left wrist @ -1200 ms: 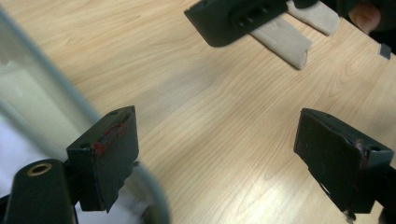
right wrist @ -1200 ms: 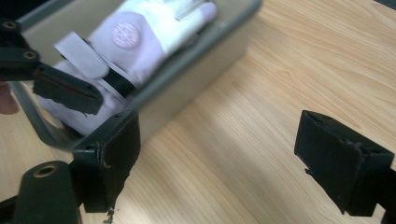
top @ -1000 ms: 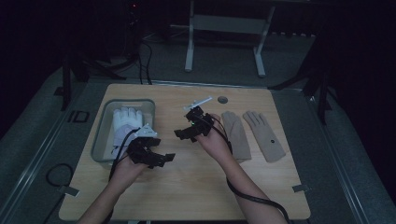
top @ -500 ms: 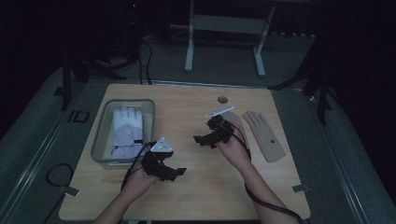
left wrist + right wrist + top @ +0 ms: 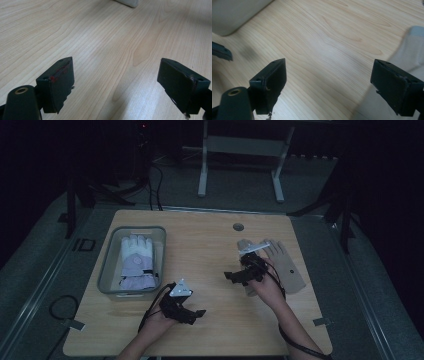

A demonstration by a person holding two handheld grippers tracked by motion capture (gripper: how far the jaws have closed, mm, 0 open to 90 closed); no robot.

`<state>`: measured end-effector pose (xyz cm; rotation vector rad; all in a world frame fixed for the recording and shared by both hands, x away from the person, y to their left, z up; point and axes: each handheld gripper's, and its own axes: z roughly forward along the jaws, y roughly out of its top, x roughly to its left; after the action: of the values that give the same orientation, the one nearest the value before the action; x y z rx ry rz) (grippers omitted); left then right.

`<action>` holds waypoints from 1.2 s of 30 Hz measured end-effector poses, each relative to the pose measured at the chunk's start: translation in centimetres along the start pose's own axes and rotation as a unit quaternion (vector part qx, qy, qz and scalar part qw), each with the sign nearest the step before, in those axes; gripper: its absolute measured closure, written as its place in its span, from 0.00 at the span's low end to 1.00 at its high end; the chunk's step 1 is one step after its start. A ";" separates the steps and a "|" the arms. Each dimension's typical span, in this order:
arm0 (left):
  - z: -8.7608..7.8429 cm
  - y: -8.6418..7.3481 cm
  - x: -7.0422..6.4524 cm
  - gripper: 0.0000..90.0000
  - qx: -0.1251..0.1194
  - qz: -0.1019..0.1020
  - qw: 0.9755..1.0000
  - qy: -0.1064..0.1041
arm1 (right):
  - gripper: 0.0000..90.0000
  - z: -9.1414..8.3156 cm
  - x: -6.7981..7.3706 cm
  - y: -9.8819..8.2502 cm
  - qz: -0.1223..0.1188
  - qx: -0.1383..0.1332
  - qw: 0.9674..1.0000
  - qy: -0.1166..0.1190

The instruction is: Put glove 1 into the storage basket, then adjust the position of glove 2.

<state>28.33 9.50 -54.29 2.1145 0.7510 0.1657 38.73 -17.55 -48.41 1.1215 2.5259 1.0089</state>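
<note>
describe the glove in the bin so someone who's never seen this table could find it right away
Start at the wooden table, then find the grey bin near its left edge. The glove in it lies flat, fingers pointing away, white with a lilac cuff; the beige gloves lie loose on the right side.

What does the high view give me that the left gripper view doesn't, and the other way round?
High view alone: the grey bin with a white glove lying in it, two beige gloves flat at the table's right, and the right gripper just left of them. Left gripper view alone: the left gripper up close, jaws wide apart with nothing between them, over bare wood. Shared: the wooden table.
</note>
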 end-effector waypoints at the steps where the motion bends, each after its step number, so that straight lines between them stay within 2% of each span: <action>1: 0.1 -0.1 0.0 0.16 -0.001 -0.001 1.000 0.002 | 0.15 -0.1 -0.2 -0.3 -0.001 0.000 1.000 -0.001; 4: 0.3 -0.6 -0.1 0.16 -0.005 0.001 1.000 0.002 | 0.15 -0.5 -0.7 -1.2 -0.004 -0.006 1.000 -0.005; 10: 1.1 -1.5 -0.3 0.16 0.016 0.017 1.000 -0.003 | 0.15 -1.3 -1.7 -3.0 0.009 -0.013 1.000 -0.003; 11: 1.2 -1.5 -0.3 0.16 0.016 0.017 1.000 -0.004 | 0.15 -1.9 -2.1 -3.5 0.020 -0.025 0.999 -0.013; 13: 1.3 -1.4 -0.4 0.16 0.014 0.017 1.000 -0.004 | 0.12 -2.3 -2.7 -3.8 0.021 -0.035 0.999 -0.021; 15: 1.2 -1.3 -0.5 0.16 0.007 0.013 1.000 -0.006 | 0.12 -2.6 -3.2 -4.1 0.021 -0.034 0.999 -0.015; 20: 1.2 -1.4 -0.6 0.16 0.006 0.016 1.000 -0.005 | 0.21 -3.0 -4.8 -4.3 0.015 -0.062 0.997 -0.033; 23: 1.2 -1.5 -0.7 0.16 0.009 0.019 1.000 -0.004 | 0.33 -2.9 -6.0 -4.2 0.014 -0.065 0.996 -0.058; 28: 1.1 -1.6 -0.8 0.16 0.006 0.015 1.000 -0.002 | 0.50 -2.8 -7.8 -3.6 0.018 -0.089 0.992 -0.090; 30: 1.0 -1.6 -0.8 0.16 0.005 0.016 1.000 -0.003 | 0.49 -2.5 -8.4 -3.3 0.024 -0.080 0.993 -0.088; 32: 1.0 -1.6 -0.8 0.16 0.006 0.019 1.000 -0.001 | 0.49 -1.8 -8.7 -3.1 0.019 -0.074 0.993 -0.093; 36: 0.9 -1.7 -0.9 0.16 0.006 0.023 1.000 0.008 | 0.47 -0.1 -9.2 -3.1 0.032 -0.060 0.993 -0.100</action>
<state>27.18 9.15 -56.04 2.1447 0.7160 0.2038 43.30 -25.67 -51.24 1.2106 2.2554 0.9964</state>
